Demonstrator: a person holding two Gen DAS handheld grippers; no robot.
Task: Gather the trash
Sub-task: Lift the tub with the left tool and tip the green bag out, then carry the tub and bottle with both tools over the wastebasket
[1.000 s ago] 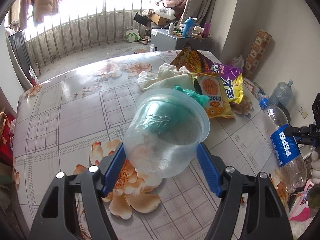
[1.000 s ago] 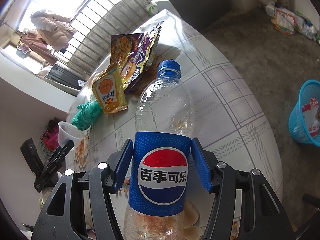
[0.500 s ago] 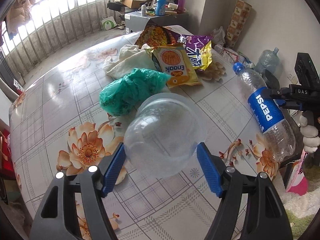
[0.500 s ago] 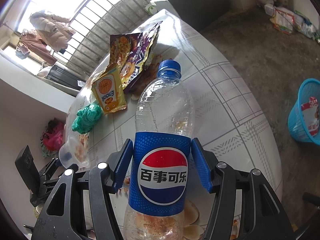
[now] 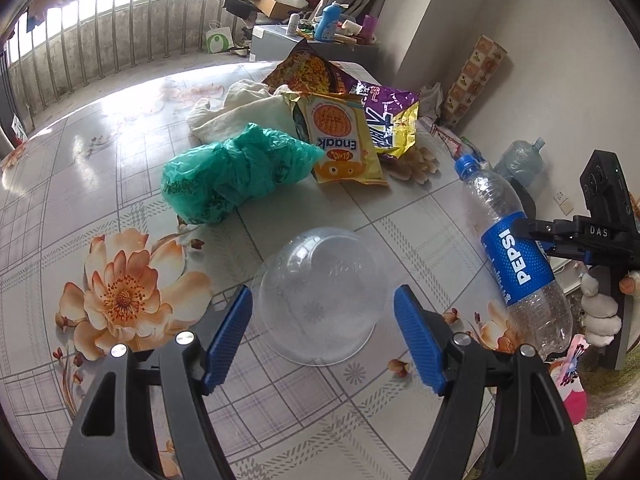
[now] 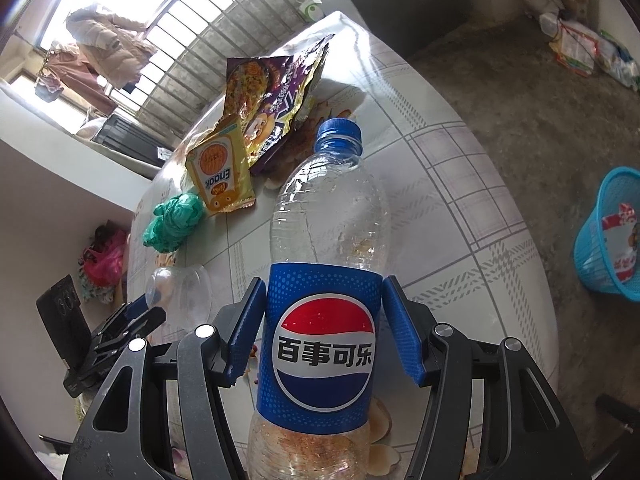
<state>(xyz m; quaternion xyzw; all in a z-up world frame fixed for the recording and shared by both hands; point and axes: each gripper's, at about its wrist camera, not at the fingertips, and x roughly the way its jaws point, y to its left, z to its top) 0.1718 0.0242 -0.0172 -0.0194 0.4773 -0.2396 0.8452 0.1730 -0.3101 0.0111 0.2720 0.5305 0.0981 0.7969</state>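
Left tool: clenched on a clear cup, blue pads against its sides, cup mouth toward the camera, bottom pointing ahead. The cup was held above the table.

Right tool: clenched on a Pepsi bottle, pads on the blue label at either side, blue cap pointing ahead and away from the tool. Bottle nearly empty, with orange-brown residue near its bottom end. Seen from the left tool, this bottle hung to the right, beyond the table edge, tilted with its cap toward the table; the right tool reached in from the right, held by a hand.

On the table, ahead of the left tool:
- Green bag, crumpled, ahead and slightly left, nearest the cup.
- Yellow packet marked "Enaak", just right of the bag, touching it.
- Purple packet, behind the yellow one and partly under it.
- White cloth, beyond the bag.

From the right tool the same items lay ahead and to the left: green bag, yellow packet, purple packet.

Blue basket: on the floor, well right of the right tool, something printed inside it.
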